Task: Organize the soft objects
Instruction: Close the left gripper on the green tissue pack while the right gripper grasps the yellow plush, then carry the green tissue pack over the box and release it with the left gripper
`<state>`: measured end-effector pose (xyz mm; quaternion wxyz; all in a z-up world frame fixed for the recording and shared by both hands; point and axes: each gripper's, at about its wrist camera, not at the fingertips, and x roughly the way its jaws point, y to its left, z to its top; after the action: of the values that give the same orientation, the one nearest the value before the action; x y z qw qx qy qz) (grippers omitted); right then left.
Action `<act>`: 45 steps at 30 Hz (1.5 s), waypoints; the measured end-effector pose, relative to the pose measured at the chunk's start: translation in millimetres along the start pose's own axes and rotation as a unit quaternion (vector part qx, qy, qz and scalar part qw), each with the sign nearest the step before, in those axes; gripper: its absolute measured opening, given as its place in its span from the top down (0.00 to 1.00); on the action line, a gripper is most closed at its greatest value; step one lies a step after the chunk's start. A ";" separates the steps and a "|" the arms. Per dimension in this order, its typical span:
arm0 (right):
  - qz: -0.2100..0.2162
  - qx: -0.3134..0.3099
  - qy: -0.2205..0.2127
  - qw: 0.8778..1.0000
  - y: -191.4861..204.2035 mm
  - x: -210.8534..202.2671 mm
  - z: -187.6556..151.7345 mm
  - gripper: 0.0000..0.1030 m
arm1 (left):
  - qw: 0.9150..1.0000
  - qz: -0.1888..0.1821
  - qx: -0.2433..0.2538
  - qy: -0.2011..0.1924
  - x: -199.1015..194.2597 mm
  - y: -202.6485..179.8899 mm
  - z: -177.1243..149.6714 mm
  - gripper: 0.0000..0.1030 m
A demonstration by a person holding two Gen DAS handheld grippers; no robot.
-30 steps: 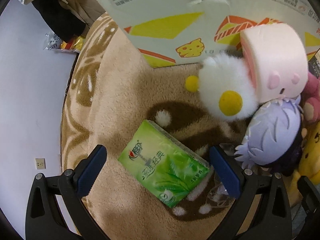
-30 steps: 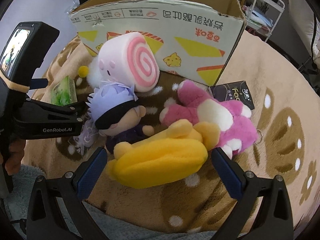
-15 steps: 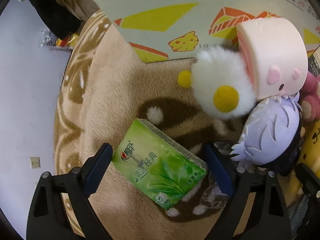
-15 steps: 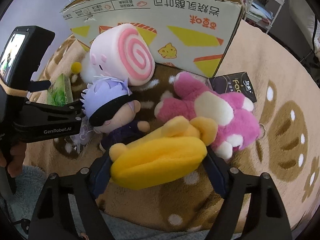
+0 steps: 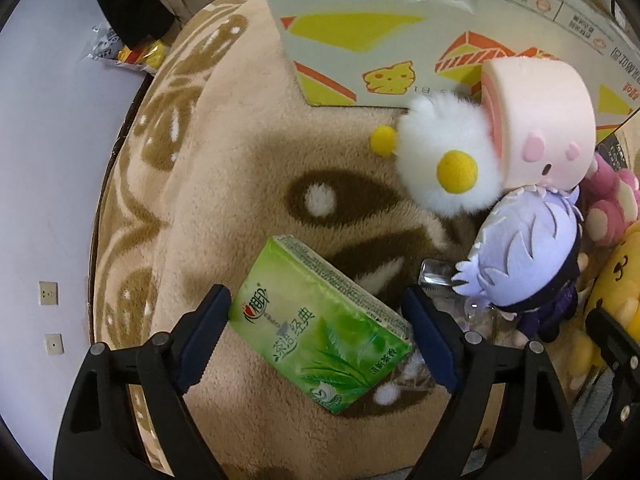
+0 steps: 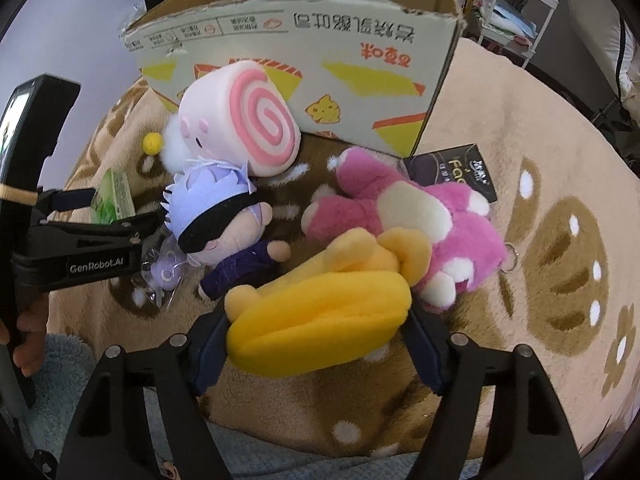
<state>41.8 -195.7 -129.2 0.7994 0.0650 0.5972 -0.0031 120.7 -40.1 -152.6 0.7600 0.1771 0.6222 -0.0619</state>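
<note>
Green leaf-print tissue pack (image 5: 320, 336); pink-spiral roll plush (image 6: 248, 120); yellow plush (image 6: 320, 320); beige brown-patterned blanket (image 5: 224, 184)
</note>
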 end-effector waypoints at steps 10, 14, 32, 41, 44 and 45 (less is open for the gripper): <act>-0.011 0.001 -0.074 0.997 1.5 -35.8 -1.8 0.27 | 0.999 0.003 -0.029 -0.038 -20.7 18.2 -9.4 0.17; -0.024 -0.011 -0.125 0.992 7.8 -59.1 -4.7 0.27 | 0.997 0.012 -0.028 -0.068 -35.7 19.1 -14.1 0.17; -0.019 0.017 -0.288 0.957 6.6 -126.2 -8.4 0.28 | 0.960 0.007 -0.001 -0.278 -130.7 1.9 -35.9 0.17; -0.023 0.023 -0.335 0.942 -4.0 -151.2 12.5 0.28 | 0.932 0.004 -0.016 -0.363 -175.9 -2.8 -33.6 0.17; -0.027 0.017 -0.349 0.937 -7.3 -160.1 24.9 0.28 | 0.927 0.008 -0.019 -0.375 -188.8 -1.1 -23.1 0.17; -0.025 0.016 -0.351 0.936 -8.5 -162.6 29.6 0.28 | 0.925 0.012 -0.020 -0.379 -192.4 -0.3 -20.5 0.17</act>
<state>22.7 -219.1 33.5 0.9566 0.0579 0.2800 -0.0555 59.7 -57.7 30.2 0.9433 0.1324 0.2865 -0.1029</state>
